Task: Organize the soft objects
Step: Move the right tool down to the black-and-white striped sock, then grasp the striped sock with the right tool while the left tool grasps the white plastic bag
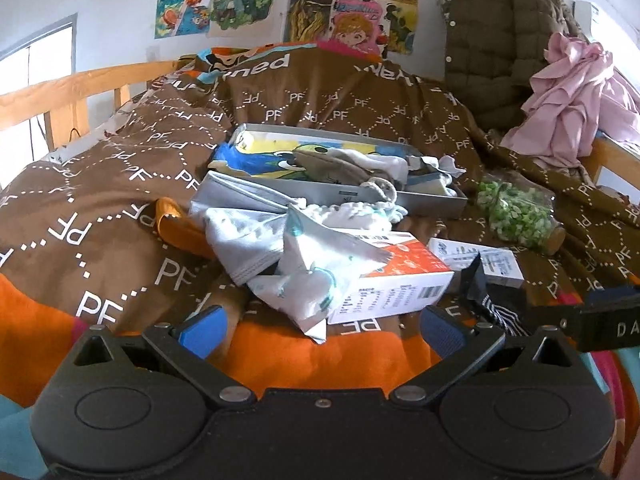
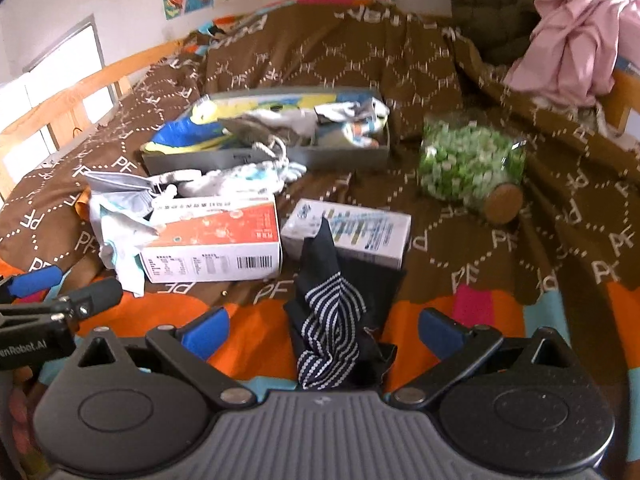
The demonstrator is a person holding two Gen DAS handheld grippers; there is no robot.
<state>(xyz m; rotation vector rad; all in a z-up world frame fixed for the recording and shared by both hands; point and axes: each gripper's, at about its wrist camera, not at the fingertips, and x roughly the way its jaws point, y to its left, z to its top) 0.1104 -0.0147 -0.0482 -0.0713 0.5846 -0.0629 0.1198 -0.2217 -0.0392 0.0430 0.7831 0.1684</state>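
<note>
A dark sock with a white-striped section lies crumpled on the bed, straight ahead of the right gripper and between its blue-padded fingers, which stand wide apart and hold nothing. The sock's long axis runs away from the gripper, its dark tip resting against a small white box. The right hand is plainly the nearer one. The left gripper, its fingers also spread and empty, faces a pale crumpled cloth draped over an orange and white carton; from there the sock sits off to its right. Farther back on the brown bedspread, a grey tray already holding soft items looks the likely destination.
</note>
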